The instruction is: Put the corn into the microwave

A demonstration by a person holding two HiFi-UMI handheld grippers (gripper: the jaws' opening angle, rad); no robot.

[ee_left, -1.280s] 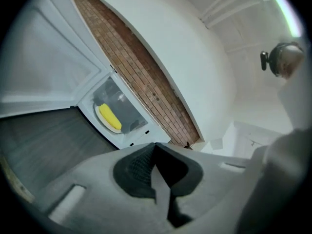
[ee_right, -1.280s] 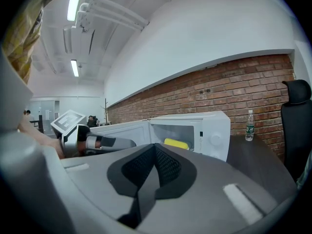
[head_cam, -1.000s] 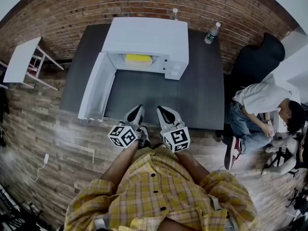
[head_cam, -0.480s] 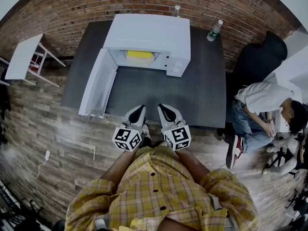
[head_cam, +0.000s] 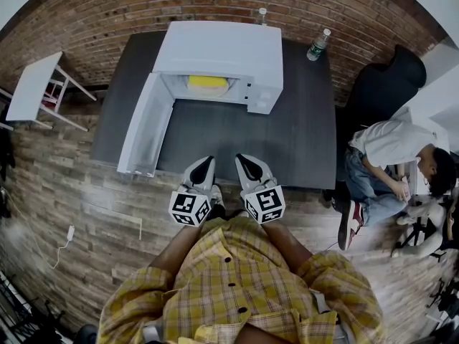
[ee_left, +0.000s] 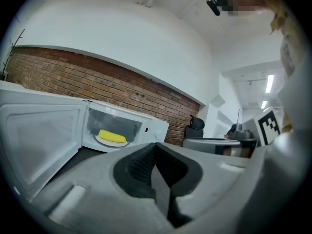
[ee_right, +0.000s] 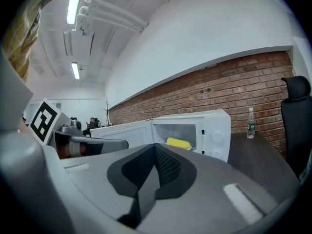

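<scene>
**Corn in the microwave, both grippers shut and empty**

Closest in, the left gripper [head_cam: 204,162] and the right gripper [head_cam: 247,160] sat side by side over the near edge of the dark table [head_cam: 301,135]. Both pointed toward the microwave, each with its jaws pressed together and nothing between them. Further up the table stood the white microwave [head_cam: 222,49], its door [head_cam: 143,127] swung wide open to the left. Inside, the corn [head_cam: 208,83] lay on a pale plate [ee_left: 103,142], bright yellow and well apart from both grippers. Behind that, a water bottle [head_cam: 318,45] stood near the brick wall [head_cam: 107,13]. Off to the right, a person [head_cam: 391,145] sat beside a black chair [head_cam: 380,84].
</scene>
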